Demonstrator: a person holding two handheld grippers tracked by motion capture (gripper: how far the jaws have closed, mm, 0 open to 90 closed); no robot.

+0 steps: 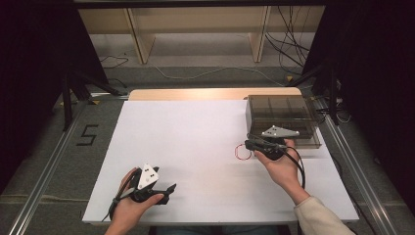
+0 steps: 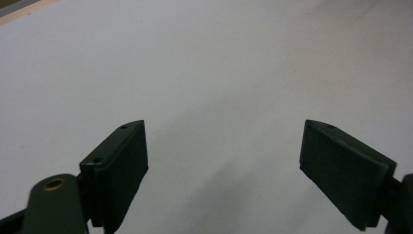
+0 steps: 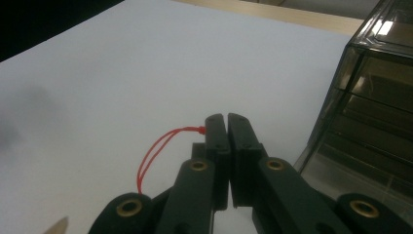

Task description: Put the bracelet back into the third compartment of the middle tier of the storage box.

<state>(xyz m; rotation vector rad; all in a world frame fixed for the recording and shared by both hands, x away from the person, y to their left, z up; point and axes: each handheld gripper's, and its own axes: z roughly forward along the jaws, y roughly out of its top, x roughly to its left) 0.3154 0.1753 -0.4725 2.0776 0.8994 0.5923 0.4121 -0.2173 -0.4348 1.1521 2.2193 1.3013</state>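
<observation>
Thin red cord loop (image 3: 155, 152) pinched between flat black right tongs (image 3: 227, 121)

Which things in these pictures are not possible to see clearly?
- Red loop: its far end, hidden between the right gripper jaws in the right gripper view.
- Same loop: too small in the high view.
- Smoky plastic box: contents obscured by tinted lid; cut off in right gripper view.

From my remote station, overhead light washes the white table (image 1: 195, 142) evenly; surroundings fall into darkness. Soft shadows sit under the hands, glare glints on the smoky box (image 3: 384, 29), all frames slightly soft.
</observation>
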